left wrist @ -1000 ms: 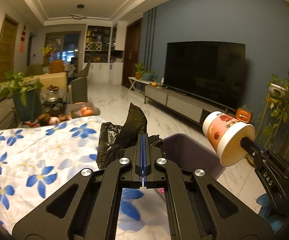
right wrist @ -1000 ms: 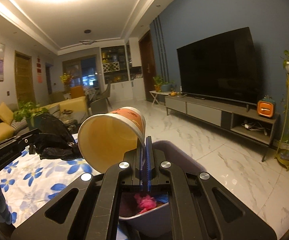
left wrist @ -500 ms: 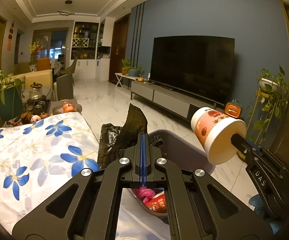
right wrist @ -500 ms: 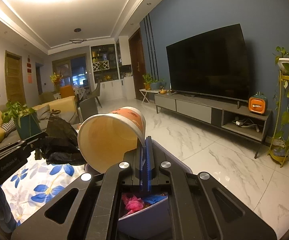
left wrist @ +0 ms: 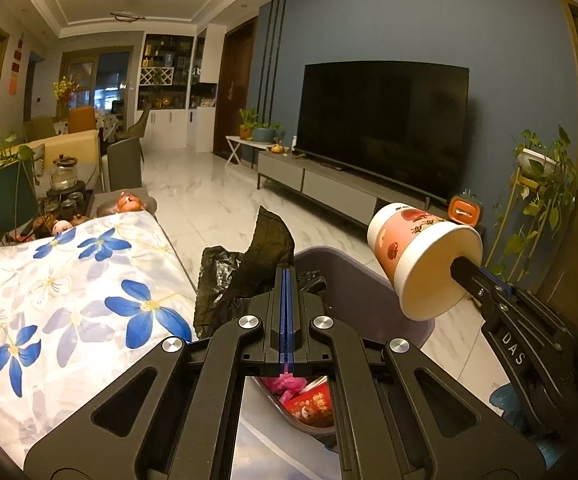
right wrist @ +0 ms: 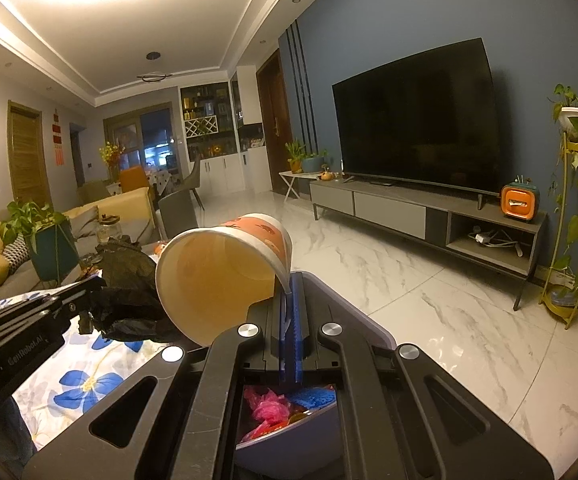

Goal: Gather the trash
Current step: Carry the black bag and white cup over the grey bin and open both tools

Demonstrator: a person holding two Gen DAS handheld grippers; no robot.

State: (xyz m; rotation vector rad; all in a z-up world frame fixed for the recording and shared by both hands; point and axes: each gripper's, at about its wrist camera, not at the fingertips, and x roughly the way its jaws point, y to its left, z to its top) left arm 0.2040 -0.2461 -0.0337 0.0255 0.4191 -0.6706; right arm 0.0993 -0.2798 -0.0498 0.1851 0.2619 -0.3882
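We see the left gripper (left wrist: 286,280) with its fingers (left wrist: 280,312) pressed together on a crumpled black plastic bag (left wrist: 249,276), which hangs just ahead of them above the near rim of the grey trash bin (left wrist: 353,280) and beside the flowered tabletop (left wrist: 69,292). The right gripper (right wrist: 289,300) pinches the rim of a paper cup (right wrist: 221,276) between its closed fingers (right wrist: 297,320), the cup tipped sideways to their left. Below both pairs of fingers we note pink and red wrappers (right wrist: 267,410) lying in the bin.
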